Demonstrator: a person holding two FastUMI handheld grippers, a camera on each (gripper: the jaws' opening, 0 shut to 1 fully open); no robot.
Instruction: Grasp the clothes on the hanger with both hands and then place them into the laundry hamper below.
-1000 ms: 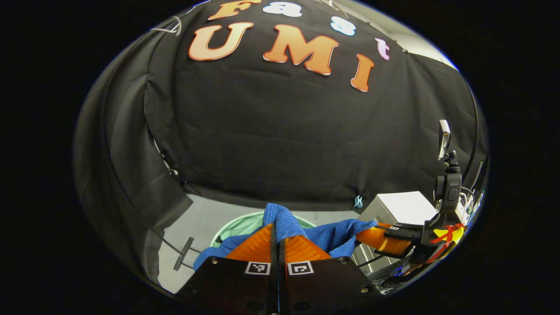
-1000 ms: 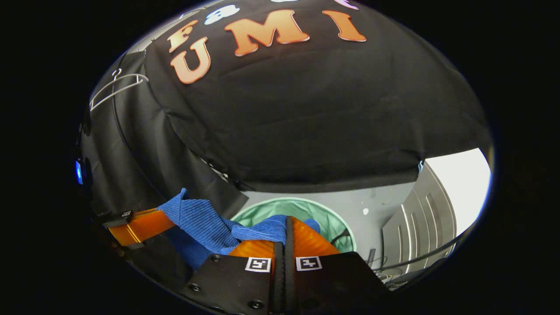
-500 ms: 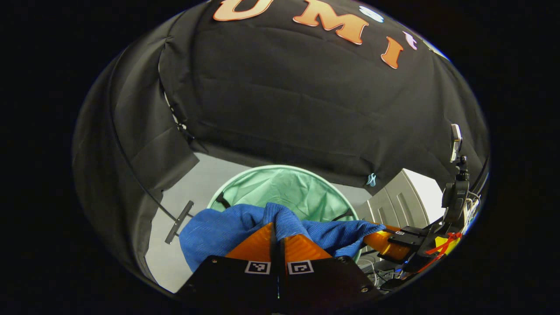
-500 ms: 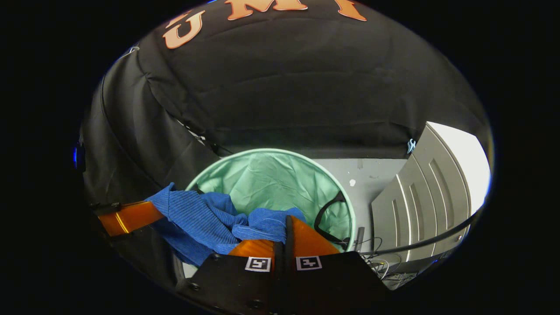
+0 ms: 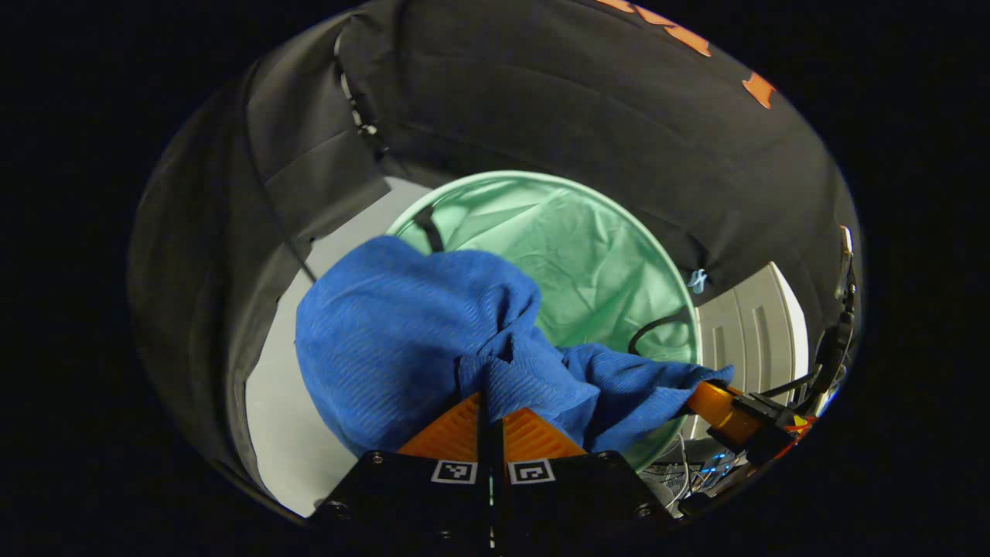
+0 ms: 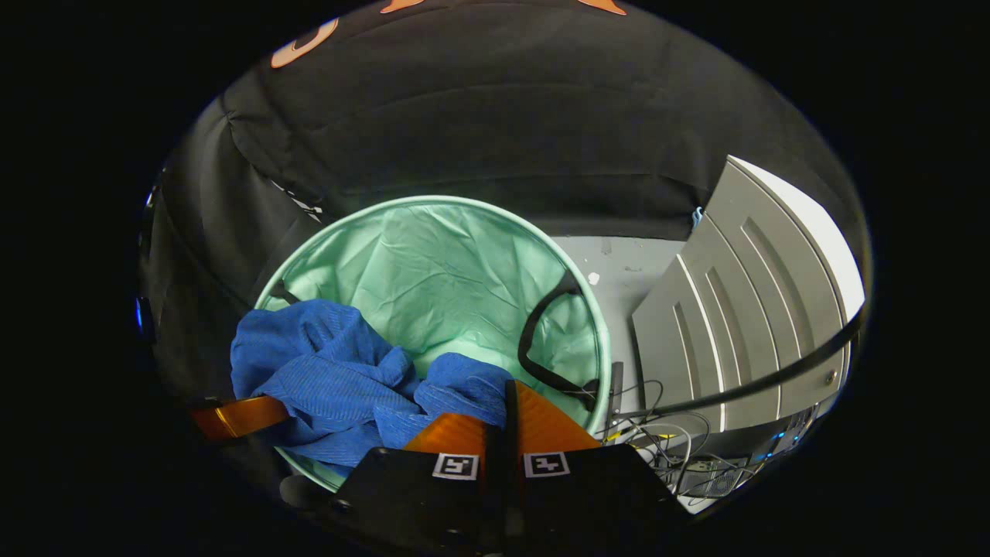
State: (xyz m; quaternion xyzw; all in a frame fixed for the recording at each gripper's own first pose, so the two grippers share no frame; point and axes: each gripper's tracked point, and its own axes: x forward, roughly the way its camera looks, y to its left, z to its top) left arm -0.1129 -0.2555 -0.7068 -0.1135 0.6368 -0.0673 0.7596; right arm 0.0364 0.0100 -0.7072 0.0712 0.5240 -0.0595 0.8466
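Grey ribbed metal cabinet [image 6: 742,309] stands on pale grey floor [image 6: 626,267]; tangled black and white cables [image 6: 665,441] lie beside it; small light-blue clip [image 5: 698,280] on black wall cloth.

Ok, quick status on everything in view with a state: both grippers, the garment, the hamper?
left gripper: shut on blue garment
right gripper: shut on the same garment
blue garment: bunched, held over the hamper's mouth
hamper: upright, open

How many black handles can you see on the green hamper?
2: one black handle on the laundry hamper's right inner wall, the other at its left rim beside the blue garment, partly hidden.
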